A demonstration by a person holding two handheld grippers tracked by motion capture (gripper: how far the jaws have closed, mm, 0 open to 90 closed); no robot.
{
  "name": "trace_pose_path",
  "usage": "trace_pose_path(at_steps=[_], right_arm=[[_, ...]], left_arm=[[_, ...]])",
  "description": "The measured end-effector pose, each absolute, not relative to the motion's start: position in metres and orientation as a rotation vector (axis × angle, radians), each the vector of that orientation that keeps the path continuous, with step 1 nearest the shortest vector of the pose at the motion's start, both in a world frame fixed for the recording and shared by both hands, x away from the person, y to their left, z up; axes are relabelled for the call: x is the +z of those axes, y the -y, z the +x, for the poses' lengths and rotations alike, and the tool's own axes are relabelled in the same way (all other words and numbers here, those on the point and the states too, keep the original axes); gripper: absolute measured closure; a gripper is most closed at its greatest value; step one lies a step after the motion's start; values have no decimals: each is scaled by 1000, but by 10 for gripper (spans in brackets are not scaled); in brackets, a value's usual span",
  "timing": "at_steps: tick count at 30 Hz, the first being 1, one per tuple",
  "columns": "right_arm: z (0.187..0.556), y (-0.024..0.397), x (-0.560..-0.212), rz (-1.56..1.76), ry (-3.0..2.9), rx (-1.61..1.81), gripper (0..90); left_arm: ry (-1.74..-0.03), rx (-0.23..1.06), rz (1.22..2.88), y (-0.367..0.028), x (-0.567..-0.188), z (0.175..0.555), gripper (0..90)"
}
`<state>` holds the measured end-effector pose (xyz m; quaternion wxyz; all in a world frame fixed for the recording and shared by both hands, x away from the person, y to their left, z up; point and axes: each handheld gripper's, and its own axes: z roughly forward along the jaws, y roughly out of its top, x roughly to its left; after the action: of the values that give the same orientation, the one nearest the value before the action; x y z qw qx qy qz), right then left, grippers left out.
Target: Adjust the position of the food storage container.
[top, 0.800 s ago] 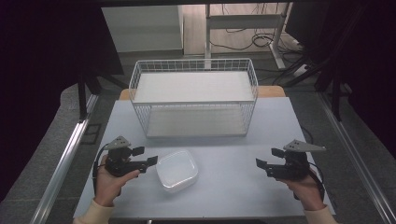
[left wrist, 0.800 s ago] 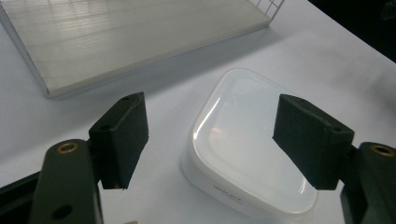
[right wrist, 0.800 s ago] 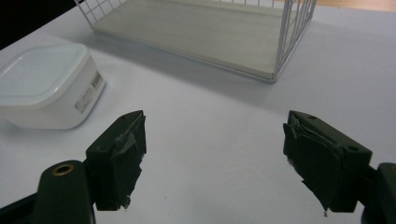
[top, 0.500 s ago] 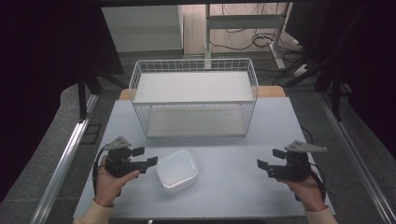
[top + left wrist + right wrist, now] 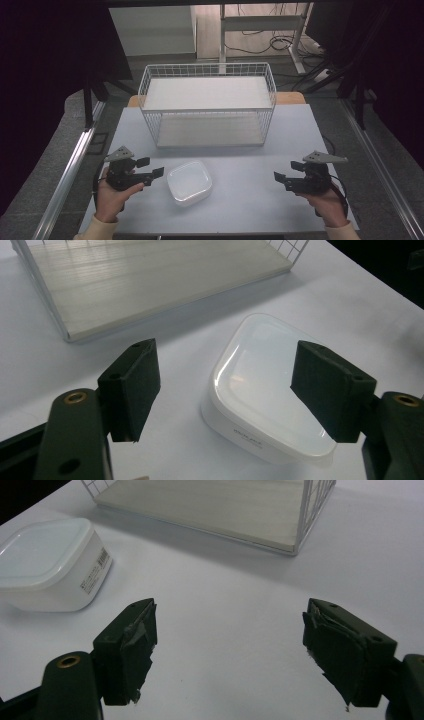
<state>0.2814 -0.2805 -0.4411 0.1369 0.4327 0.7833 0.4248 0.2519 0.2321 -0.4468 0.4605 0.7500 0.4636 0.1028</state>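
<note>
White lidded container sits on the desk, near-left of centre, in front of the open face of the wire basket. Lid is on, so it can be gripped as one piece.

Left hand-held gripper is held just left of the container, jaws spread wide, nothing clamped. In the left gripper view the container is framed between the two pads, but no pad contact is seen: lined up for a side grasp, judged as the approach step, grip not yet made.

Right hand-held gripper is parked well apart on the right side of the desk, jaws released and empty; container is seen far off to its left. Likely kept clear so the left side has room.

Basket is laid on its side, open toward the near edge, presumably so the container can be slid in level.
</note>
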Motion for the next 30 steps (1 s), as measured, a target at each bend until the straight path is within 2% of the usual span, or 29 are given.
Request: trace_pose_path(at_steps=[19,30], right_arm=[[280,279,-439,1257,-2273,1234,224],[281,282,-442,1271,-2284,1217,232]], left_arm=[[-1145,256,1909,-236,-425,275,322],[-1175,241,1973,-234,-434,292,384]])
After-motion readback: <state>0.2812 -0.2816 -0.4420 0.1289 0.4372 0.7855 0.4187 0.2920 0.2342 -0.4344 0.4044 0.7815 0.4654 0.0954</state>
